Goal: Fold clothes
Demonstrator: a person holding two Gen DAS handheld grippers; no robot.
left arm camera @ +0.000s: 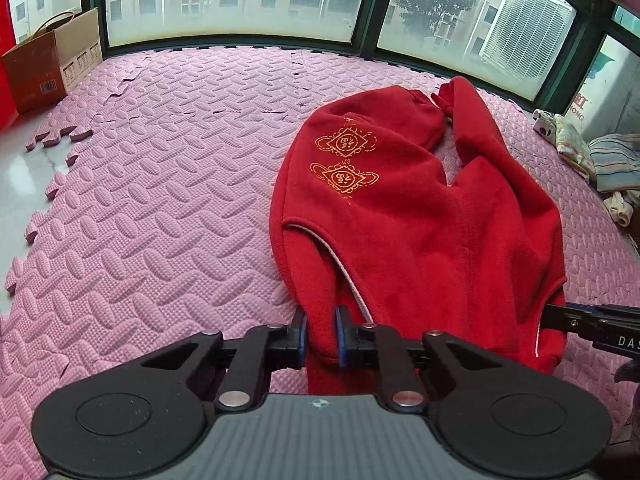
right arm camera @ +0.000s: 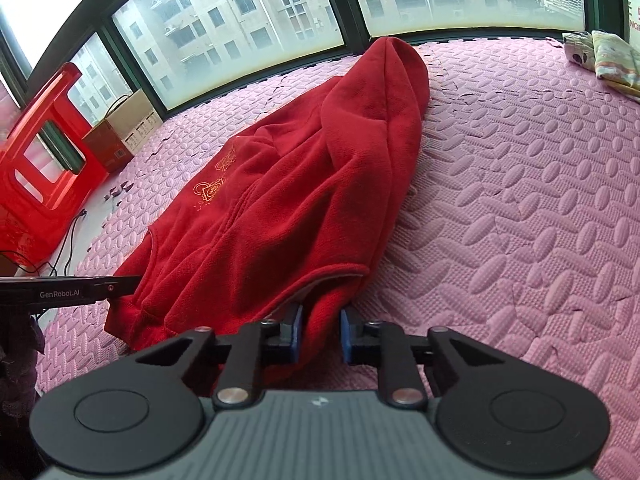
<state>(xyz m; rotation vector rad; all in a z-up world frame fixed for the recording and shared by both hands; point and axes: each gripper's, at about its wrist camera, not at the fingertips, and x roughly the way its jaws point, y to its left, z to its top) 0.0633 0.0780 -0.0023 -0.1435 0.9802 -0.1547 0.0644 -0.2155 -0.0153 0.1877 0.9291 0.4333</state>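
While both tools (left arm camera: 322, 334) (right arm camera: 320, 334) pinch it, red garment (left arm camera: 400, 216) lies flat – pink mat (left arm camera: 160, 220)

The pink foam mat (left arm camera: 160, 208) lies bare and wide on the left of the red garment (left arm camera: 400, 220), so a tool could pass there. On the garment's right, the mat is bare too, as the right wrist view shows. A brown box (left arm camera: 52, 64) sits in the far left corner, next to a red plastic stool (right arm camera: 36, 160). A black cable (right arm camera: 66, 240) lies on the floor near the stool. A pile of folded cloths (left arm camera: 592, 156) blocks the far right side. The window (left arm camera: 240, 0) closes off the back.
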